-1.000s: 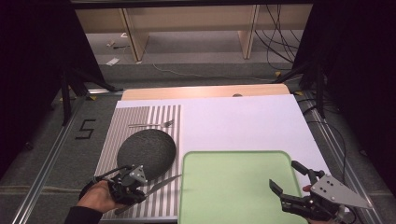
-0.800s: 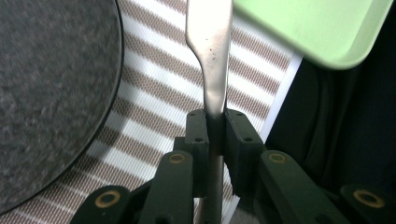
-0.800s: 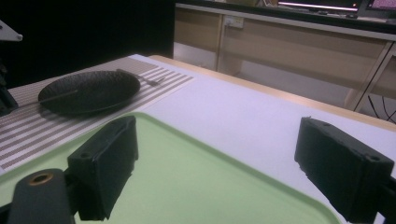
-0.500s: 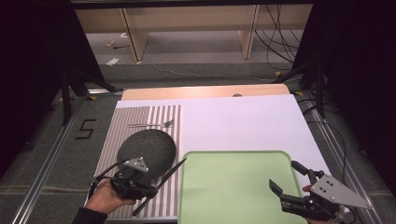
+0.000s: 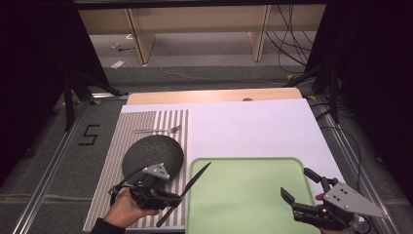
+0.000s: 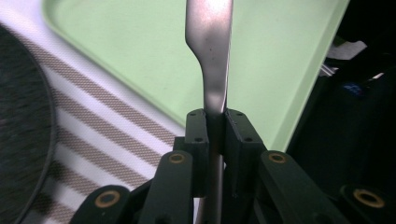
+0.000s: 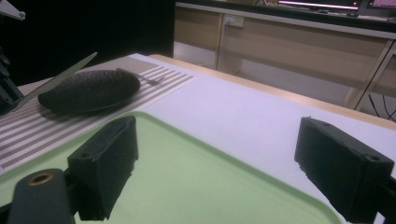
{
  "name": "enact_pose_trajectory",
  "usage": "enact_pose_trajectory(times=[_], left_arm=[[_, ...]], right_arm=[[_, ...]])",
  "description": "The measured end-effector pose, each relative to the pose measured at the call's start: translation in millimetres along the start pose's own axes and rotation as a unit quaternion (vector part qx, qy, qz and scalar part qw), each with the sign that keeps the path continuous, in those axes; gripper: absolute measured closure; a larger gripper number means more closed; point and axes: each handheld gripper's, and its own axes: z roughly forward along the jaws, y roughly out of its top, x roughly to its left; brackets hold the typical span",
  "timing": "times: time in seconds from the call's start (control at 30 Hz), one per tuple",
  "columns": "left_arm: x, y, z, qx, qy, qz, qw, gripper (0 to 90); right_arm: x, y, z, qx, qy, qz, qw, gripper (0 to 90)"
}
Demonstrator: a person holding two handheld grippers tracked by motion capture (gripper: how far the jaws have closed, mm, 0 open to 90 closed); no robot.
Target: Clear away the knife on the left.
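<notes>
High view: left tool [image 5: 168, 197] clamped on knife [image 5: 191, 186], blade slanting far-right over green tray's [image 5: 243, 195] near-left edge. Right tool [image 5: 299, 187], jaws apart, hovers at tray's near-right.

Your left gripper [image 5: 168, 195], lower left of the frame, clamps a knife [image 5: 184, 193] angled up over the green tray's [image 5: 243, 195] left edge. Your right gripper [image 5: 298, 190], lower right, hangs with fingers spread above the tray.
</notes>
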Motion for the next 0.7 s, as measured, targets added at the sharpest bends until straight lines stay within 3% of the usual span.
enact_pose_trajectory(times=[0.27, 0.7], left_arm=[[-6.2, 15.5, 11.2, 0.020, 0.000, 0.010, 0.9998, 79.9], [-19.1, 54.0, 36.4, 0.049, -0.018, 0.026, 0.9983, 79.9]], right_arm=[[0.2, 0.1, 0.4, -0.001, 0.000, -0.001, 1.0000, 14.3], [-0.2, 0.2, -0.4, -0.004, 0.000, 0.002, 1.0000, 14.3]])
